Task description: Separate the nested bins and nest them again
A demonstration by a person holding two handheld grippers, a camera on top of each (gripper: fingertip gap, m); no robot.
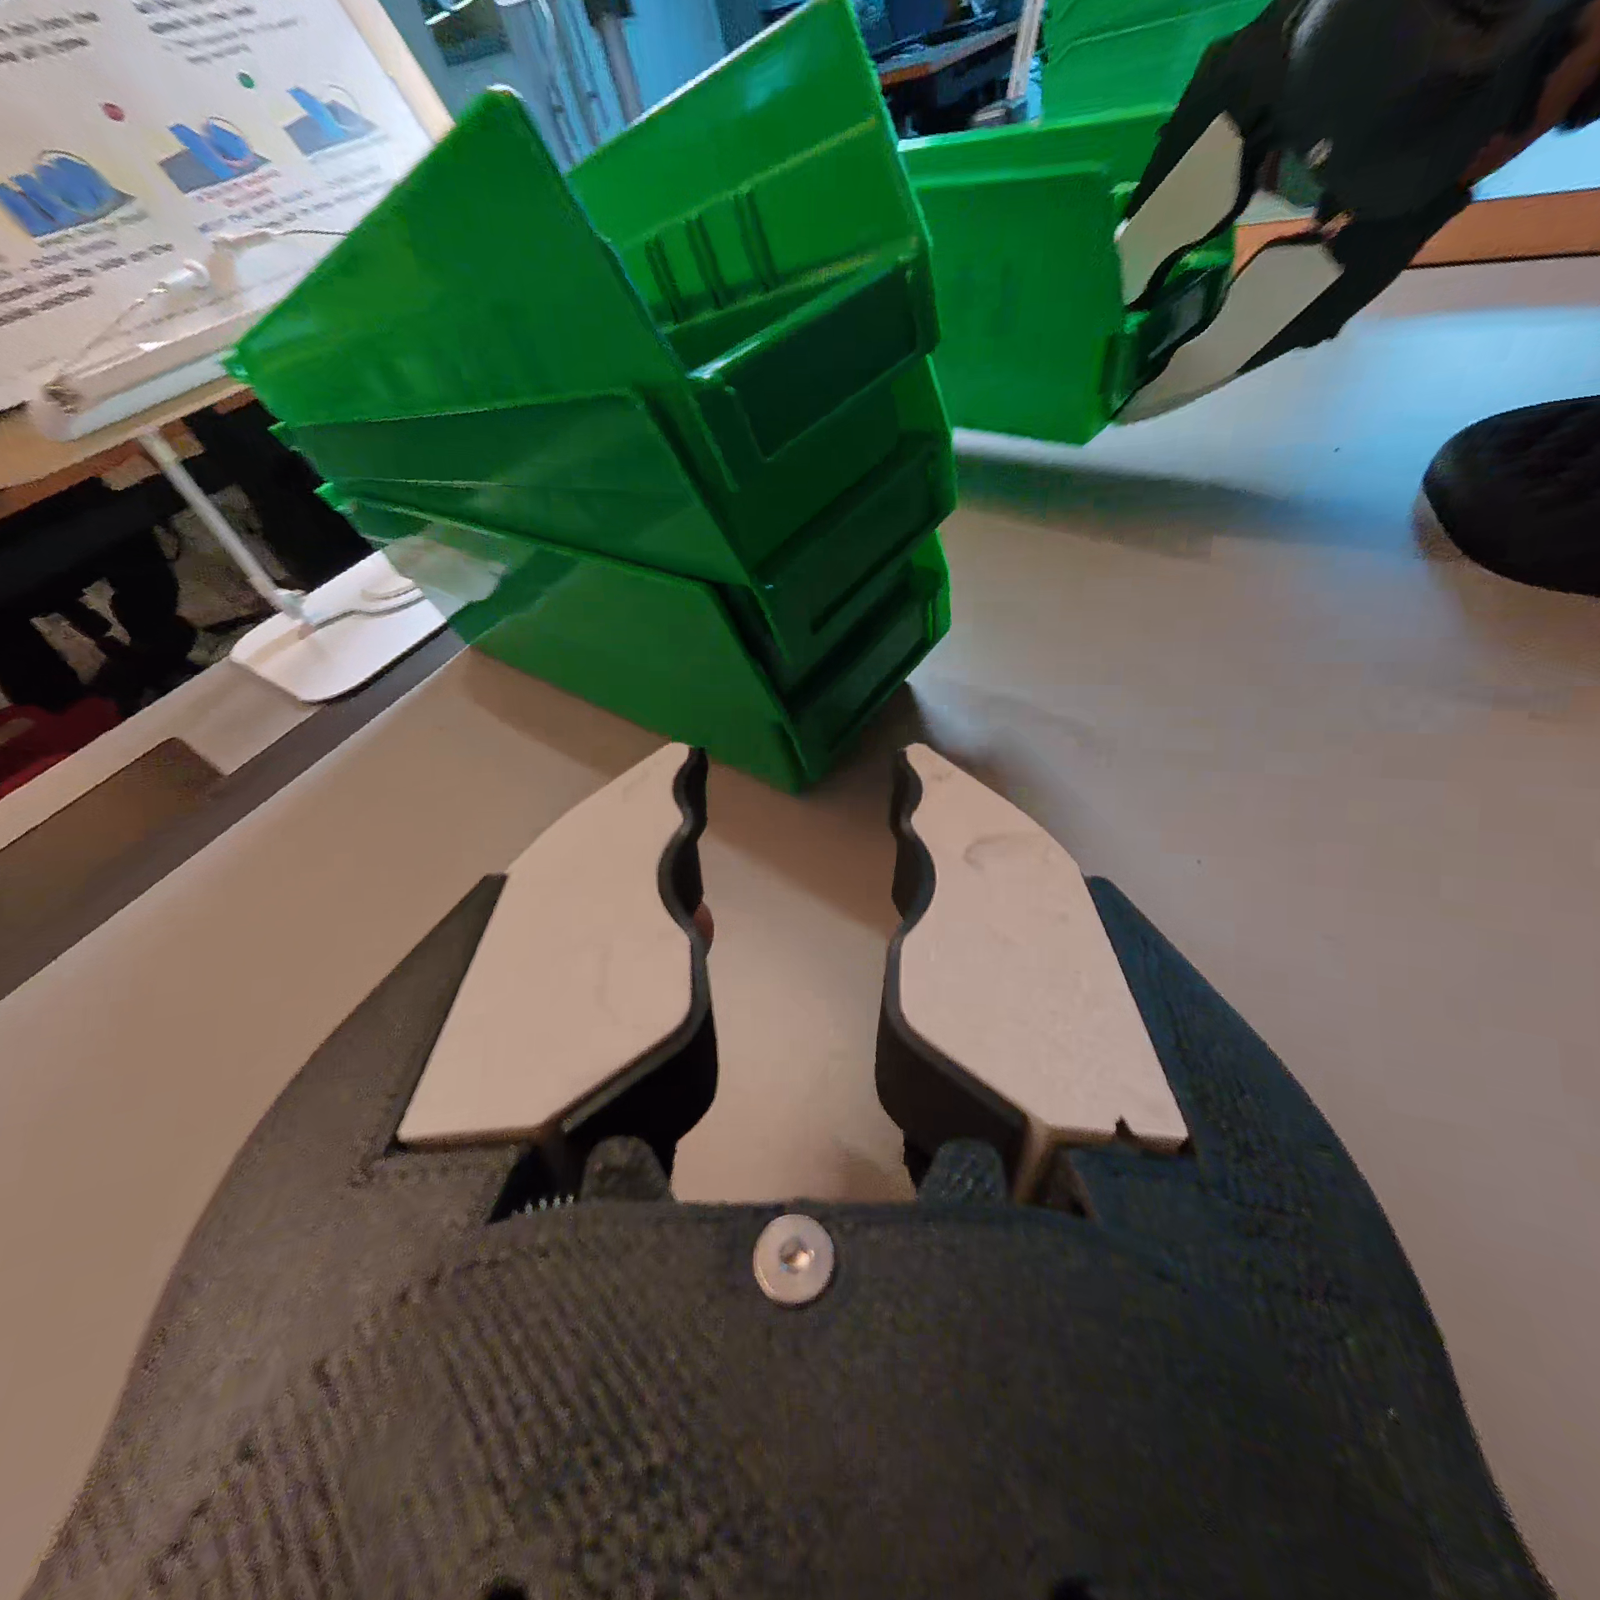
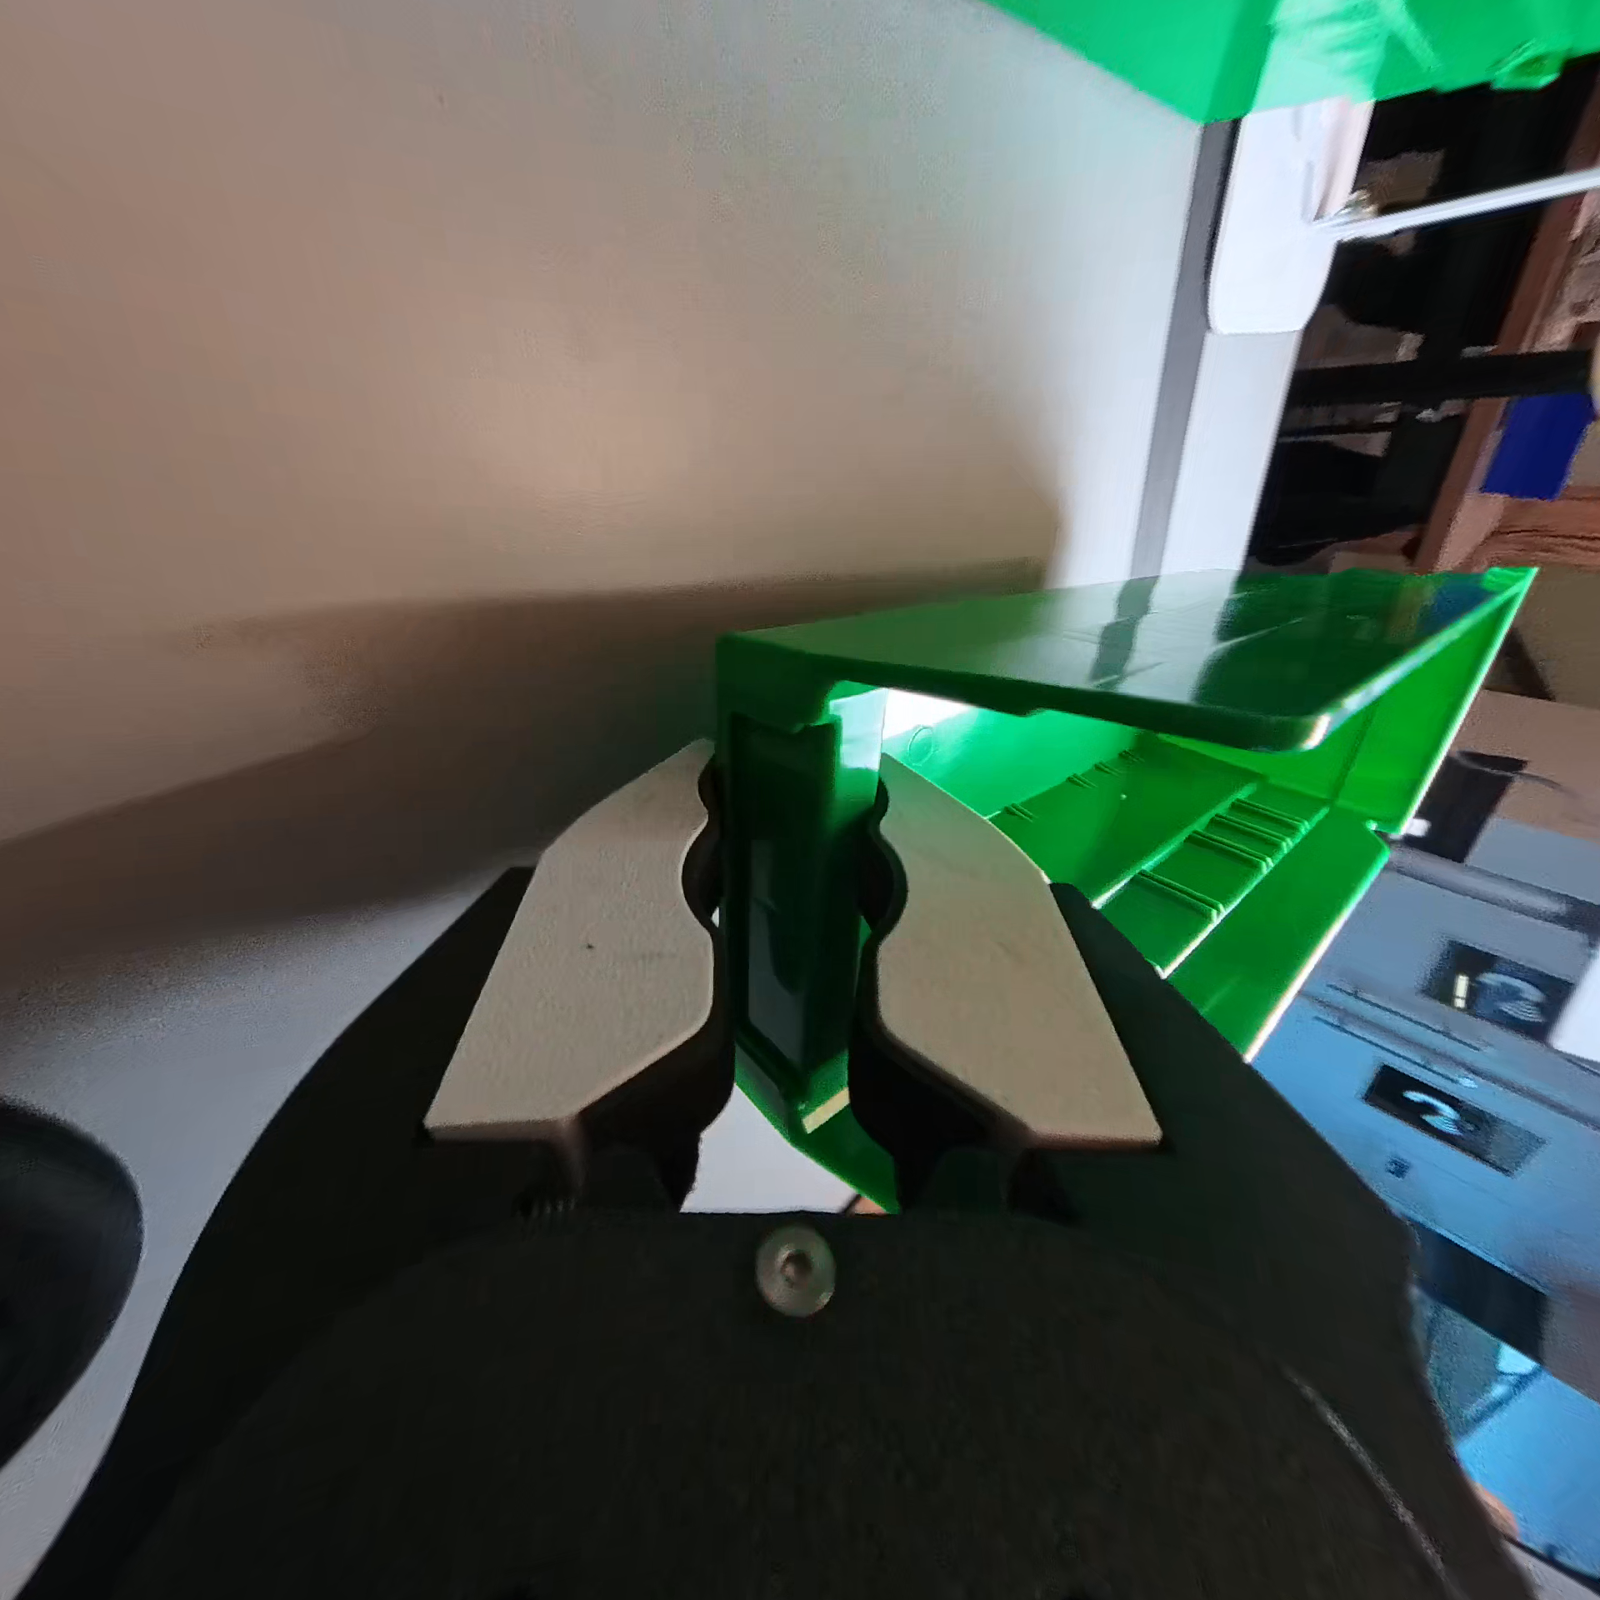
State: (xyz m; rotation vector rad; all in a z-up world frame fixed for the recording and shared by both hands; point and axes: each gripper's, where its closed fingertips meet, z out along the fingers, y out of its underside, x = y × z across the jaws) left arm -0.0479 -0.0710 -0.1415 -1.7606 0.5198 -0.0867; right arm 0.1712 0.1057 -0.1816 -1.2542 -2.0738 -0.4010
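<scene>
**A:** While the left gripper (image 1: 796, 770) sits low over the table (image 1: 1212, 779) with its jaws apart and nothing between them, the stack (image 1: 623, 485) of nested green bins is right in front of its tips, standing on the table. I count three or so bins in it, front lips stepped one above another. Top one looks tilted back.

**B:** And the right gripper (image 2: 792, 822)?

**A:** Clamped on the front lip of a separate bin (image 2: 1169, 693). In the left view that bin (image 1: 1022, 294) is behind the stack and to its right, with the right gripper (image 1: 1212, 286) pinching its front edge. Can't tell if it's touching the table.

**B:** Anything else near the stack?

**A:** A white lamp base (image 1: 338, 641) to its left, off the table edge, and a dark round thing (image 1: 1524, 493) far right.
</scene>
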